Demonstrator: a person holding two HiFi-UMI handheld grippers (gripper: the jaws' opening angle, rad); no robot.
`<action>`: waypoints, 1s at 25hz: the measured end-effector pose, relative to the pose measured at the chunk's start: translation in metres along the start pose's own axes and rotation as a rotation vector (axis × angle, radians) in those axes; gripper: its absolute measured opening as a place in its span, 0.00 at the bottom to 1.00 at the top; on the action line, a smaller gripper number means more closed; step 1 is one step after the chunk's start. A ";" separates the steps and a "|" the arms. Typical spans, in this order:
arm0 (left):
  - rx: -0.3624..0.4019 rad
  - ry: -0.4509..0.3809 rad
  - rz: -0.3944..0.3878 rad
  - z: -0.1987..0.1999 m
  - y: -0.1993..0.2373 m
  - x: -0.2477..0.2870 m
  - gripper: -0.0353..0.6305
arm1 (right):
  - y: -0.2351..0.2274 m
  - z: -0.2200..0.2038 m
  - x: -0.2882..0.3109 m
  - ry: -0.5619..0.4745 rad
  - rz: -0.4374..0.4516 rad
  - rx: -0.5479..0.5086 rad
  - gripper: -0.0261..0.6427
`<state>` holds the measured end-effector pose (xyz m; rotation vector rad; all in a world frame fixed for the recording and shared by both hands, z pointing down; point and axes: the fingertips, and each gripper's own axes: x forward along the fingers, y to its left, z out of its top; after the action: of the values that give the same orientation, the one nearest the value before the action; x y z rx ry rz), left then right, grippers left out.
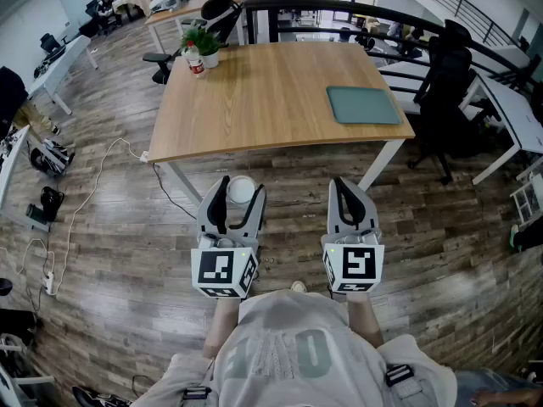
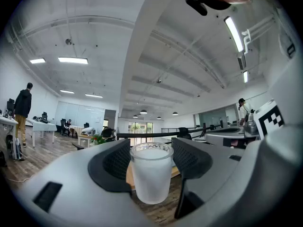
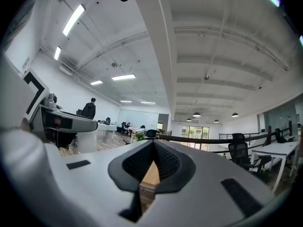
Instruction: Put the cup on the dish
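My left gripper (image 1: 240,185) is shut on a frosted white cup (image 1: 242,190), held upright in the air in front of the wooden table (image 1: 254,100). In the left gripper view the cup (image 2: 151,171) stands between the two black pads (image 2: 116,164), which press on its sides. A flat teal-green dish (image 1: 363,105) lies on the table's right side, well ahead and to the right of the cup. My right gripper (image 1: 344,185) hovers beside the left one, shut with nothing in it. The right gripper view shows its jaws (image 3: 154,145) meeting at the tips.
A potted plant (image 1: 206,47) and a small bottle (image 1: 195,60) stand at the table's far left corner. Black office chairs (image 1: 445,91) sit right of the table, another (image 1: 216,11) behind it. A white cable (image 1: 93,185) runs over the wooden floor at the left.
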<state>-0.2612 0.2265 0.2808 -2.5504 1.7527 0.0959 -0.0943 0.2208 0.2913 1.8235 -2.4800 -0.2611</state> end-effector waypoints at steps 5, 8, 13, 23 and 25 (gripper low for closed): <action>-0.003 -0.007 0.004 0.004 0.005 -0.002 0.46 | 0.002 0.002 0.000 -0.001 -0.004 -0.001 0.07; -0.008 -0.011 0.004 0.005 0.006 -0.002 0.46 | 0.001 0.001 -0.002 0.003 -0.010 -0.001 0.07; -0.019 -0.019 0.011 0.008 0.006 0.003 0.46 | -0.008 -0.002 -0.004 0.013 -0.015 -0.003 0.07; -0.060 -0.020 0.006 -0.002 -0.013 0.035 0.47 | -0.050 -0.032 0.006 0.044 -0.019 0.045 0.07; -0.064 -0.022 0.009 -0.001 -0.019 0.042 0.46 | -0.058 -0.037 0.007 0.044 -0.003 0.066 0.07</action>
<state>-0.2283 0.1945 0.2785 -2.5745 1.7816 0.1825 -0.0363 0.1934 0.3178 1.8370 -2.4847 -0.1391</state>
